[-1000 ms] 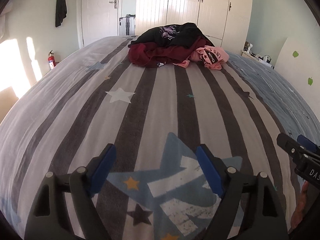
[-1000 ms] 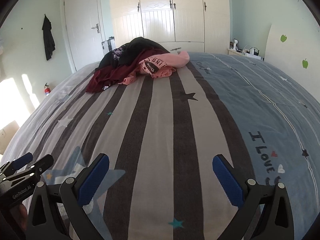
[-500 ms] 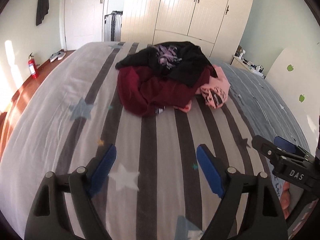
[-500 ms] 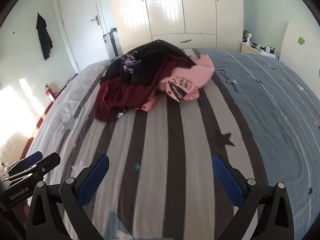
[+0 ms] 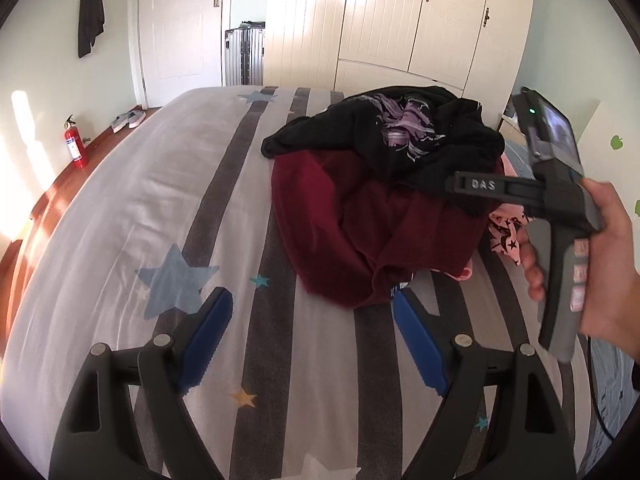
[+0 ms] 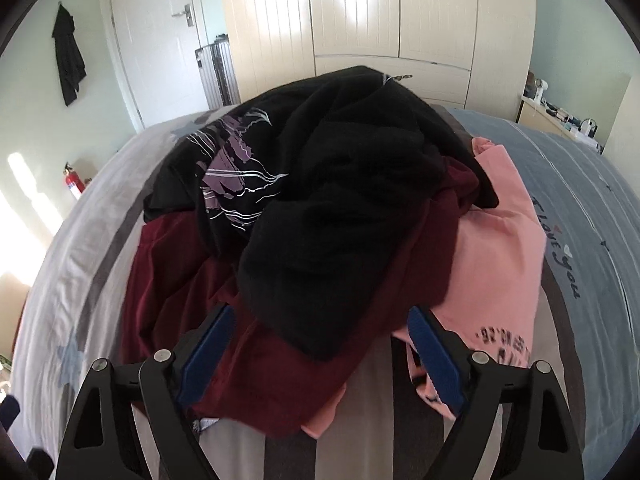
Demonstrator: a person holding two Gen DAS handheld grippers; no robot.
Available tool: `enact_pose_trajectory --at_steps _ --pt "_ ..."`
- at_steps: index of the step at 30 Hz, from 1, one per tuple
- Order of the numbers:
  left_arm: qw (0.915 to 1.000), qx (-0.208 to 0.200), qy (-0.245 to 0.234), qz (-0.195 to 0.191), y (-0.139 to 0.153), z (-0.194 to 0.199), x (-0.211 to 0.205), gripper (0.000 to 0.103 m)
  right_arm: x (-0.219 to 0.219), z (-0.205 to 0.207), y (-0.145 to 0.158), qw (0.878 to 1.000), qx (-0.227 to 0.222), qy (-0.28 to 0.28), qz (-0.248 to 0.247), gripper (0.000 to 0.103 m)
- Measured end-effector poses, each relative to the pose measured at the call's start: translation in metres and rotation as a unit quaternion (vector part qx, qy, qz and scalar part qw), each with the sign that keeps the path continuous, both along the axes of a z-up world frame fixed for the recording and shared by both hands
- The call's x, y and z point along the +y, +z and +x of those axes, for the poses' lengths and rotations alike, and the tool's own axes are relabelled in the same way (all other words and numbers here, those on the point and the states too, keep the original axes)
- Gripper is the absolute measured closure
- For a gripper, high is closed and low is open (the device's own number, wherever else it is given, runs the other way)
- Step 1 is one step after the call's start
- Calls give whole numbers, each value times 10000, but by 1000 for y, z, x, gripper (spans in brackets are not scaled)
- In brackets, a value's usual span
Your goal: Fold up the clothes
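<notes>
A heap of clothes lies on the bed: a black garment with a purple print (image 6: 340, 208) on top, a maroon one (image 6: 172, 272) under it, and a pink one (image 6: 492, 260) at the right. My right gripper (image 6: 320, 340) is open, its blue pads on either side of the heap's near edge, above the maroon and black cloth. My left gripper (image 5: 314, 340) is open over the striped cover, just short of the maroon garment (image 5: 360, 232). In the left wrist view a hand (image 5: 612, 264) holds the right gripper's body (image 5: 560, 200) beside the black garment (image 5: 380, 140).
The bed cover (image 5: 160, 208) is grey striped with stars, blue on its right side (image 6: 592, 208). Wardrobes (image 6: 360, 20) and a door (image 5: 176, 28) stand behind, a suitcase (image 5: 244, 56) between them. A fire extinguisher (image 5: 74, 146) stands on the floor at the left; a bedside cabinet (image 6: 560, 120) at the right.
Both grippers have moved forward across the bed toward the heap. The right one now has its fingers at the heap's edge; the left has stopped just before the maroon cloth.
</notes>
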State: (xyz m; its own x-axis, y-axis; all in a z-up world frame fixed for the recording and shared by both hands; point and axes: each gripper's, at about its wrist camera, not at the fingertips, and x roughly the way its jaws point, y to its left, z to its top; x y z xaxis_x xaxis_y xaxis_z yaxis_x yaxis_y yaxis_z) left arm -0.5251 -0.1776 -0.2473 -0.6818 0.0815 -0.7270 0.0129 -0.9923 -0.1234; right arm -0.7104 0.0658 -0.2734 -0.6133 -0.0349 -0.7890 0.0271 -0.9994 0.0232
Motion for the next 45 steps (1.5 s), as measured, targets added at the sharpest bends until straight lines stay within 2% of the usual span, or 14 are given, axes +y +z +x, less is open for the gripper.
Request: enact_pose_trajectory --at_steps 2,6,7,9,10,13,15,20,26,29,34,40,42,45 --pt "10000 -44 -20 0 -9 2 -5 22 -3 -17 -9 9999 -101 41 124 22" --pt "9999 -129 -79 -12 -17 13 -14 22 -2 -39 -16 9997 -218 -42 36 23" --pt "9999 -147 -79 -21 -18 15 -15 22 -1 -41 -16 9997 -250 -79 24 28" --pt "9998 -176 -79 -24 -18 17 -19 22 0 -42 -16 9993 -327 -188 61 54" --pt "9998 -182 -58 -14 -17 19 -21 22 3 -39 -14 9992 -325 -253 3 76" --pt "9999 -158 -29 47 -11 22 -23 22 15 -22 -2 9982 -311 -318 -391 93" --pt "9999 -116 -37 48 -6 24 -21 22 29 -4 8 9961 -282 -347 -756 95" --pt "9998 -107 -128 105 5 31 -9 22 63 63 37 9950 -61 -170 -979 97" --pt "9993 -112 -304 181 20 53 18 22 112 179 71 9952 10 122 -970 100" --pt "9987 -201 -434 194 22 62 35 22 129 233 77 9959 -205 320 -827 101" --pt "9974 -447 -541 143 12 52 66 22 168 305 65 9947 -728 265 -679 102" --pt "9958 -621 -675 69 -8 -3 106 21 210 344 38 9912 -1108 -334 -648 103" --pt "9956 -626 -695 -114 -17 -25 120 21 225 354 27 9873 -1295 -518 -764 103" --pt "9966 -654 -474 -134 -27 -59 125 21 232 350 15 9890 -1231 -495 -656 103"
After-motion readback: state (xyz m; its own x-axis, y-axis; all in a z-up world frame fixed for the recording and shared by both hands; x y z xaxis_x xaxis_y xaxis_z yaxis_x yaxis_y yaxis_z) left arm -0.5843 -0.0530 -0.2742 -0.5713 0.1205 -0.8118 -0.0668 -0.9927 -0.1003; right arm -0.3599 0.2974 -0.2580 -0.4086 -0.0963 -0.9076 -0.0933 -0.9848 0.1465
